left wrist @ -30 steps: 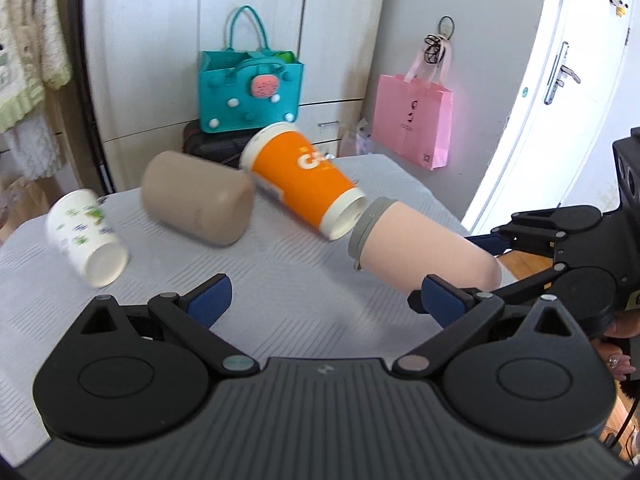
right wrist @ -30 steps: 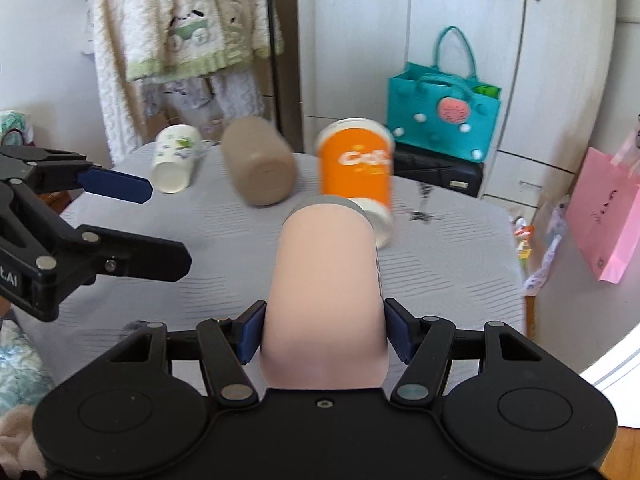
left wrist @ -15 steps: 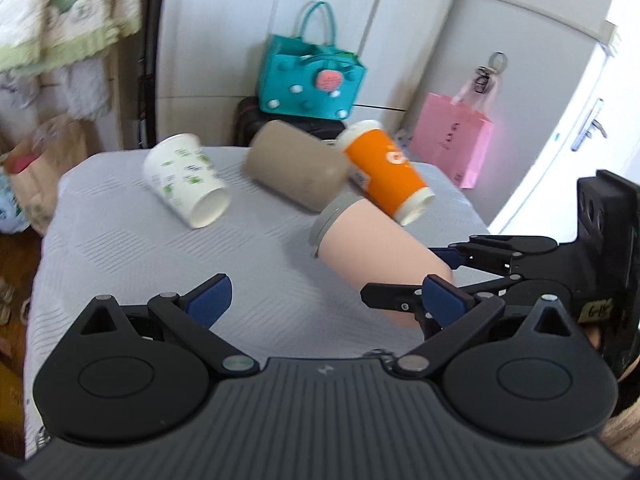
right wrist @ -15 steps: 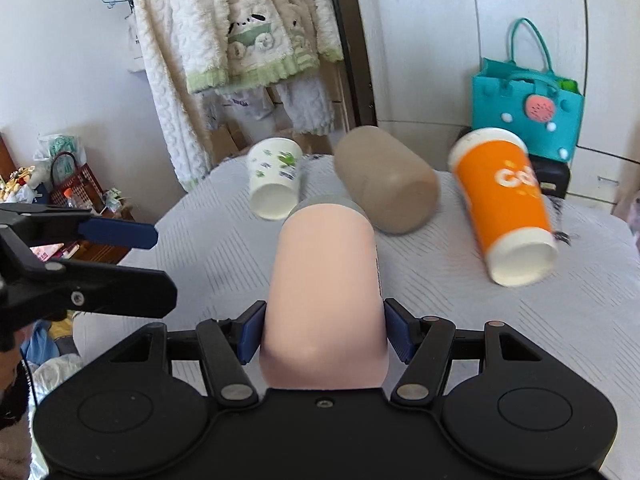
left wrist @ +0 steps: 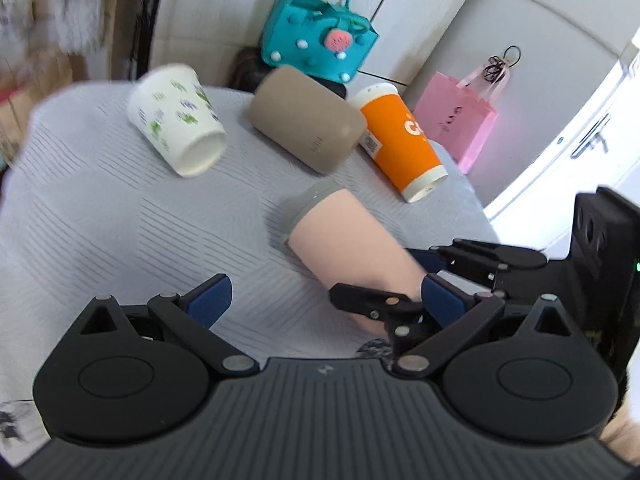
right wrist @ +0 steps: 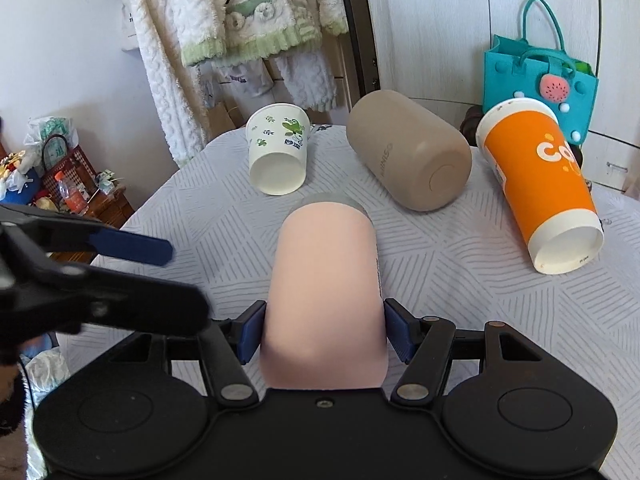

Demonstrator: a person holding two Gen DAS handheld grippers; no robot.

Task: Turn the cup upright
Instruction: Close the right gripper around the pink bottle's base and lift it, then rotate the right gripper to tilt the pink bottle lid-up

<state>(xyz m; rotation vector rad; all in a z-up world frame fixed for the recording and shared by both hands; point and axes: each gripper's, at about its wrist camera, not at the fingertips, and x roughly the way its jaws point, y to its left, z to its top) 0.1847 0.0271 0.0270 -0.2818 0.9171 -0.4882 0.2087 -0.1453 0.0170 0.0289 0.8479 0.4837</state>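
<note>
The right gripper was clamped on the base end of the pink cup, whose long axis ran straight ahead, grey rim apparently low over the tabletop, while the left gripper hung beside it, jaws apart and empty.

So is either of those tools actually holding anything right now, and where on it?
Yes. The right tool grips the pink cup across its sides near the closed bottom end, its grey rim pointing away. The left tool is open and holds nothing.
</note>
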